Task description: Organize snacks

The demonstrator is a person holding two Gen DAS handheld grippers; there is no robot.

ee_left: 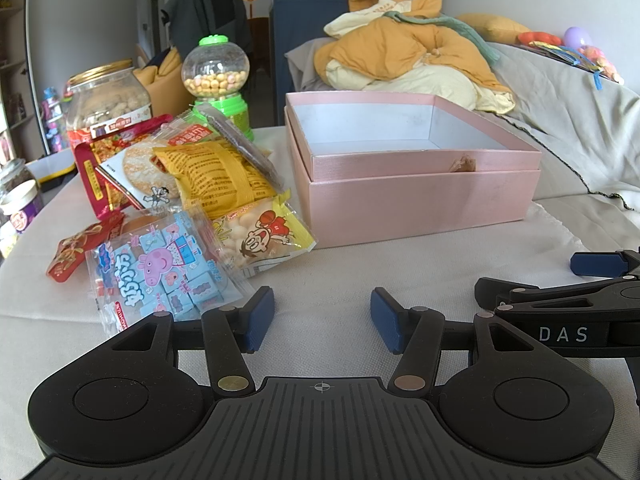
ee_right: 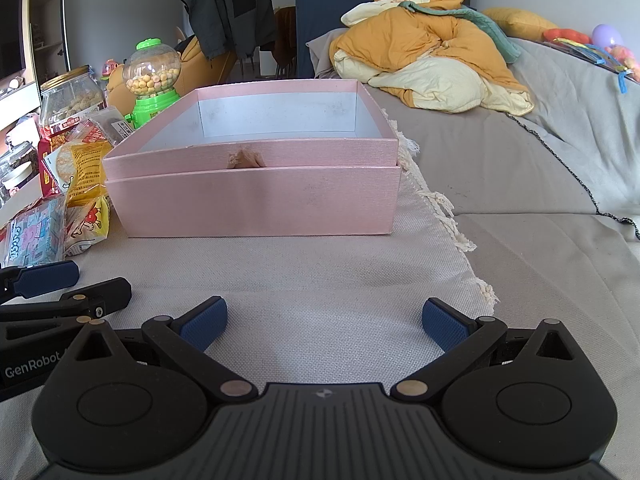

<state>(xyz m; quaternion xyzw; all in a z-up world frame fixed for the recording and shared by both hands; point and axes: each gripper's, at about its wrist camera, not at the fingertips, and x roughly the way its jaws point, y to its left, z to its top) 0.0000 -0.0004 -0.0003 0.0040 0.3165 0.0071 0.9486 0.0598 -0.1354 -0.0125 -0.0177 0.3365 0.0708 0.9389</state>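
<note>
An open pink box (ee_left: 420,196) with a white inside stands on the cloth-covered table; in the right wrist view it (ee_right: 256,204) is straight ahead. A pile of snack packets lies left of it: a blue Peppa Pig bag (ee_left: 160,276), a yellow cartoon packet (ee_left: 264,236), an orange-yellow packet (ee_left: 220,176) and a rice-cracker packet (ee_left: 136,168). My left gripper (ee_left: 322,320) is open and empty, low over the cloth just right of the blue bag. My right gripper (ee_right: 322,322) is open and empty in front of the box. Each gripper shows at the edge of the other's view.
A cookie jar with a gold lid (ee_left: 108,96) and a green candy dispenser (ee_left: 216,80) stand behind the snacks. Small jars (ee_left: 20,200) sit at the left edge. A sofa with orange and cream bedding (ee_left: 408,56) lies right of and behind the table.
</note>
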